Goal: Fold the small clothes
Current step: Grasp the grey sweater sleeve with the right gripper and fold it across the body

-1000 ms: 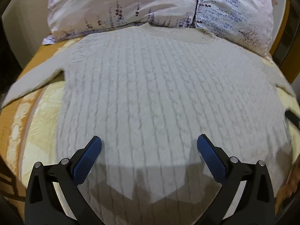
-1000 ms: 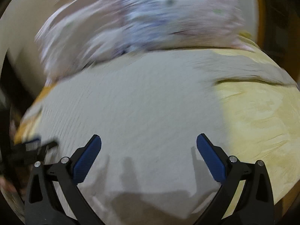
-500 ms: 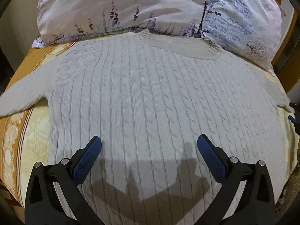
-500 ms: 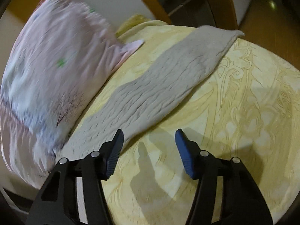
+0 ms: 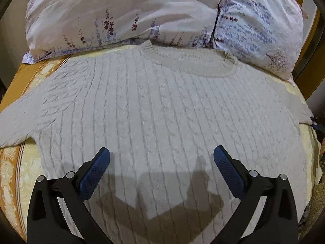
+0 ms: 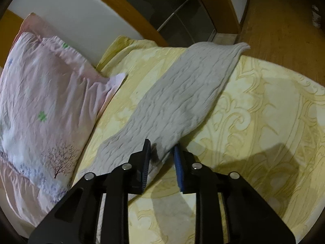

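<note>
Bed with yellow patterned bedspread, orange-bordered at its left edge, carries white cable-knit sweater spread flat front-up with its sleeve lying out to the side, and floral pillows along the head end touching the sweater's collar.

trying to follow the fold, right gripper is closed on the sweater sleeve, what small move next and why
Probably lift the sleeve and carry it across onto the sweater body. The right gripper pinches its edge, the sleeve still lies stretched out over the bedspread, and the left gripper hovers open.
</note>
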Action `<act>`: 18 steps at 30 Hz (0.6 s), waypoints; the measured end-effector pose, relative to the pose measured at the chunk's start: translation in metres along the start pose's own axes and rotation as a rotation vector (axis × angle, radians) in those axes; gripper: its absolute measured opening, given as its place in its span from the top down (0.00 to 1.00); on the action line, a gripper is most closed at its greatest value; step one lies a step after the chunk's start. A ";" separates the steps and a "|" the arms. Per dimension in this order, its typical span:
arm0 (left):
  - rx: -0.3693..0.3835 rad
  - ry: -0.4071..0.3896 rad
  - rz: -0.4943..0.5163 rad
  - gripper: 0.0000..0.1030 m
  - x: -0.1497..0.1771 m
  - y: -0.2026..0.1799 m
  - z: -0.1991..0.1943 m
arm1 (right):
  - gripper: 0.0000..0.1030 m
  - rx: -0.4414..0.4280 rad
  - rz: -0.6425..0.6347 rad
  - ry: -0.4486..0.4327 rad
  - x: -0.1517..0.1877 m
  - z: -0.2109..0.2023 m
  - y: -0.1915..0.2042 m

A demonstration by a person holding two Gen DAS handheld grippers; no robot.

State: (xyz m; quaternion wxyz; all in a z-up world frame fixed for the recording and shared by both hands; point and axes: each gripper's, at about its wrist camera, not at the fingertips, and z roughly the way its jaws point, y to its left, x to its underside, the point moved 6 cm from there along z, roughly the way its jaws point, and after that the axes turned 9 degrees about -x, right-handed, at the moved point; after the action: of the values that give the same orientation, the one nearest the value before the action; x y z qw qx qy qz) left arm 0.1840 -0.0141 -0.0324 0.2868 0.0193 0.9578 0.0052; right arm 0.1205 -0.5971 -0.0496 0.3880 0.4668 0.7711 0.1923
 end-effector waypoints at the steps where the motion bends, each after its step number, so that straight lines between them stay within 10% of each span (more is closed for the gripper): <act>1: 0.004 -0.002 -0.002 0.01 -0.002 0.000 0.001 | 0.88 0.013 -0.015 -0.005 -0.001 0.000 0.001; 6: 0.065 0.001 -0.026 0.01 -0.009 0.001 0.004 | 0.93 0.056 -0.202 -0.083 0.000 -0.015 0.042; 11: 0.154 0.015 -0.096 0.01 -0.014 0.006 0.004 | 0.93 -0.115 -0.412 -0.083 0.035 -0.036 0.129; 18: 0.184 -0.062 -0.075 0.01 -0.025 0.007 -0.017 | 0.93 -0.378 -0.703 0.232 0.183 -0.016 0.232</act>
State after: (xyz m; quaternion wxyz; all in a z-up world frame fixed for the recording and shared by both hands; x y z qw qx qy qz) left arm 0.1957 -0.0078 -0.0041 0.3135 0.0098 0.9449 -0.0941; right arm 0.1926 -0.3234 0.0366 0.4193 0.0707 0.8733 0.2377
